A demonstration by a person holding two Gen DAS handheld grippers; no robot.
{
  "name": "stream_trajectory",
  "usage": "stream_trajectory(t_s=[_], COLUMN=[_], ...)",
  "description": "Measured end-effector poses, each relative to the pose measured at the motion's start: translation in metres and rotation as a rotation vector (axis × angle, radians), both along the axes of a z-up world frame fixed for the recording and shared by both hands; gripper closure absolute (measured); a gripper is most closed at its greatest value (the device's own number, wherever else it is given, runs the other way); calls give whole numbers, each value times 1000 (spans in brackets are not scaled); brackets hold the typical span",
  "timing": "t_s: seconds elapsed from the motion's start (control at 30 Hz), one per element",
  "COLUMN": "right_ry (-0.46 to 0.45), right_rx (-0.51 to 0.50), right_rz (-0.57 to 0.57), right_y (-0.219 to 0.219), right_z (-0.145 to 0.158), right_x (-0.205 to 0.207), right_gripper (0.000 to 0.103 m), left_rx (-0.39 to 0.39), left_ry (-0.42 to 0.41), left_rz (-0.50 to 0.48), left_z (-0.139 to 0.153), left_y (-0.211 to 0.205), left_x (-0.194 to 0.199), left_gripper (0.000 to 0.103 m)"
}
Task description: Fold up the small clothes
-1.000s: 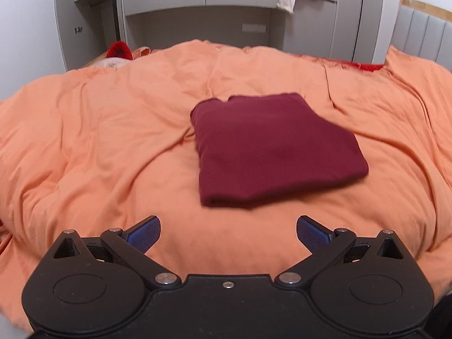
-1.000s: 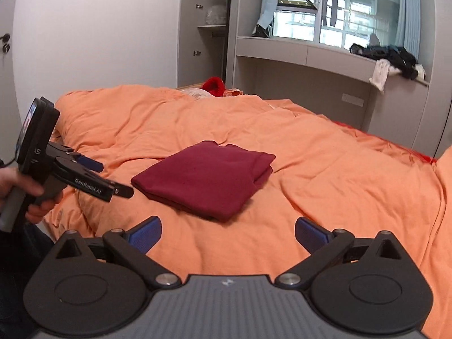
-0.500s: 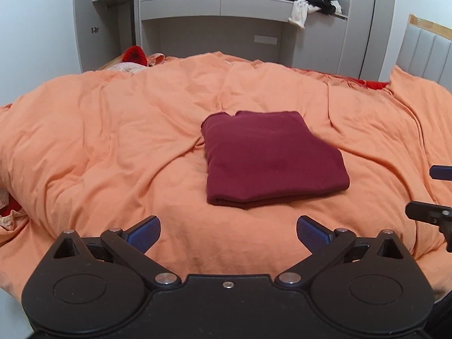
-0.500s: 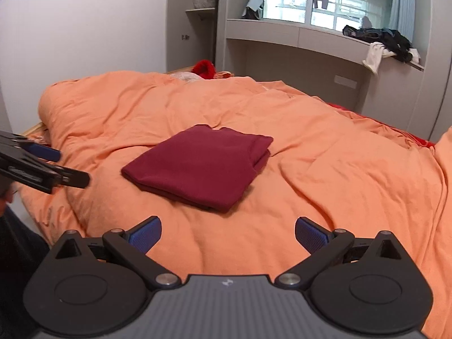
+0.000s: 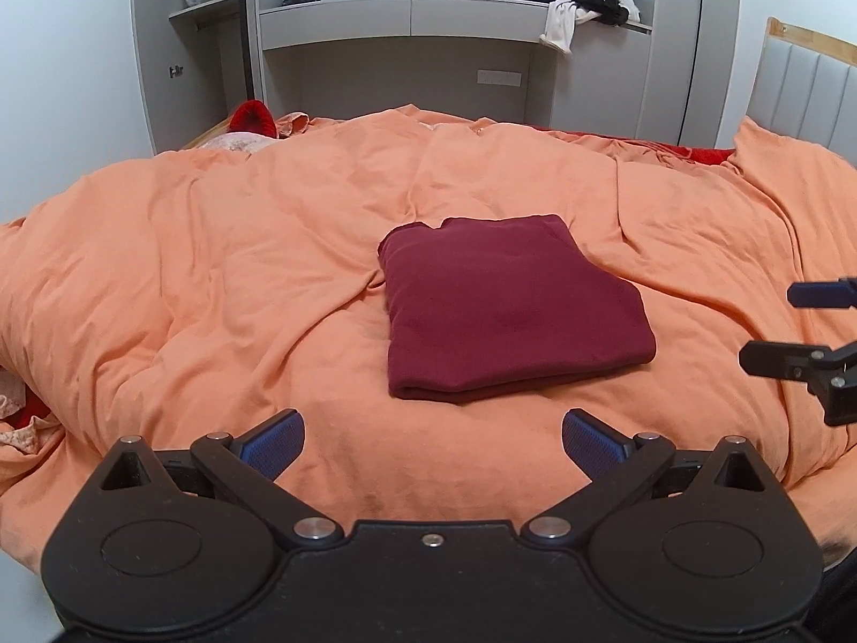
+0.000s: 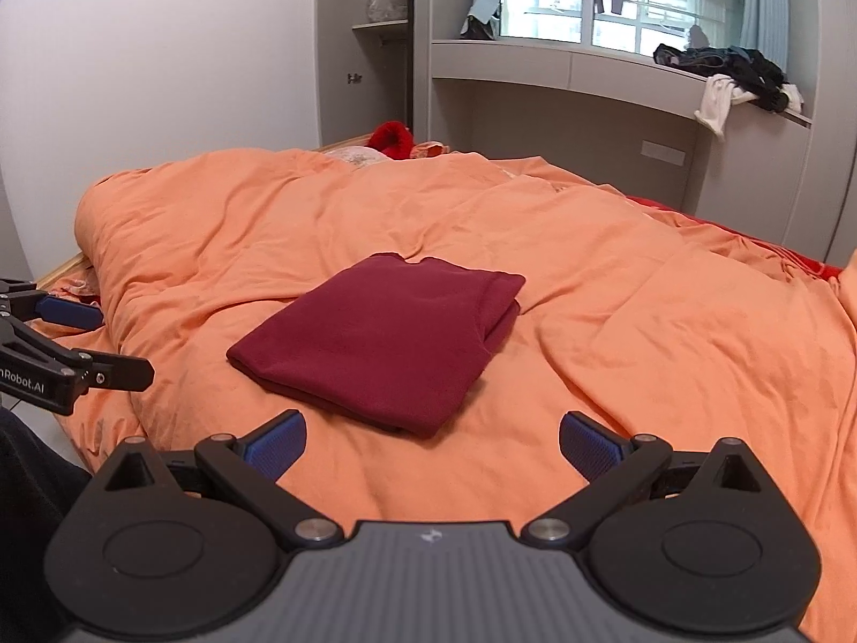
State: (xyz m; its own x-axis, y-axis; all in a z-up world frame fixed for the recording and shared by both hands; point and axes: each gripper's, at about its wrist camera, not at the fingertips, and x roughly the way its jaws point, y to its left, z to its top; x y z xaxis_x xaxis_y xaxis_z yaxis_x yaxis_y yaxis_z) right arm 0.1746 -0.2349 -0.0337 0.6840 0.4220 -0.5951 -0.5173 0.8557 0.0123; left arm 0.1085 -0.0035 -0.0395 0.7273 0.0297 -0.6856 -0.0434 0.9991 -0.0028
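The dark red folded cloth looks soft and matt. The orange cloth blanket is wrinkly. The matt black plastic left gripper has ribbed blue pads.

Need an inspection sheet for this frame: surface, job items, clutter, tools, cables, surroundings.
Surface: rumpled orange duvet covering the bed.
Job's things: one dark red folded garment lying flat mid-bed, neat rectangle, layered edges visible on one side in the right wrist view.
Clutter: red plush item at the far edge of the bed; pile of dark and white clothes on the window ledge.
Tools: left tool open, empty, short of the garment; right tool open, empty, also clear of it.
Cables: nothing seen.
Surroundings: grey built-in cabinets, window, padded headboard.
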Motion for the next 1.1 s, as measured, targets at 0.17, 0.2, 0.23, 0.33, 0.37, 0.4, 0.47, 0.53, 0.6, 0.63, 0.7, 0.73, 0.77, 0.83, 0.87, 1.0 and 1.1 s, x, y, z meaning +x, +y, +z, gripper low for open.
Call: stream_trajectory(t_s=[0.17, 0.2, 0.23, 0.33, 0.37, 0.4, 0.47, 0.53, 0.6, 0.63, 0.7, 0.73, 0.77, 0.83, 0.87, 1.0, 1.1], right_ry=[5, 11, 13, 9, 18, 22, 36, 53, 64, 67, 66, 67, 64, 51, 45, 34, 31], right_rx=[4, 6, 10, 38, 37, 37, 34, 32, 34, 36, 44, 46, 49, 56, 57, 57, 72], right_rz=[0, 0, 3, 20, 21, 21, 16, 14, 14, 17, 21, 26, 31, 41, 45, 44, 41], right_y=[1, 1, 1, -1, -1, -1, -3, -3, -3, -3, -3, -4, -4, -3, -3, -3, -6], right_z=[-4, -6, -9, -16, -18, -20, -24, -27, -29, -30, -30, -30, -29, -28, -27, -25, -24], right_x=[5, 6, 6, 5, 4, 4, 5, 5, 5, 5, 4, 4, 3, 1, 1, 0, 0], right_gripper=[0, 0, 0, 0, 0, 0, 0, 0, 0, 0, 0, 0, 0, 0, 0, 0, 0], left_rx=[-7, -11, -14, 1, 12, 21, 31, 24, 22, 26, 41, 46, 51, 59, 60, 77, 76], left_ry=[-11, -7, -2, 3, 2, 1, 2, -4, -6, -6, -4, -4, -4, -4, -2, 18, 20], left_rz=[3, 7, 9, 5, 2, -2, -9, -16, -29, -36, -47, -52, -56, -58, -58, -54, -55], left_z=[-4, -6, -7, -10, -10, -10, -10, -10, -10, -10, -10, -11, -11, -11, -12, -15, -15], left_y=[-1, -1, 0, -2, -4, -5, -8, -9, -11, -13, -16, -18, -19, -20, -21, -23, -24], left_x=[4, 6, 7, 11, 12, 12, 13, 13, 14, 15, 16, 17, 18, 19, 20, 23, 24], left_gripper=[1, 1, 1, 1, 1, 1, 1, 1, 1, 1, 1, 1, 1, 1, 1, 1, 1])
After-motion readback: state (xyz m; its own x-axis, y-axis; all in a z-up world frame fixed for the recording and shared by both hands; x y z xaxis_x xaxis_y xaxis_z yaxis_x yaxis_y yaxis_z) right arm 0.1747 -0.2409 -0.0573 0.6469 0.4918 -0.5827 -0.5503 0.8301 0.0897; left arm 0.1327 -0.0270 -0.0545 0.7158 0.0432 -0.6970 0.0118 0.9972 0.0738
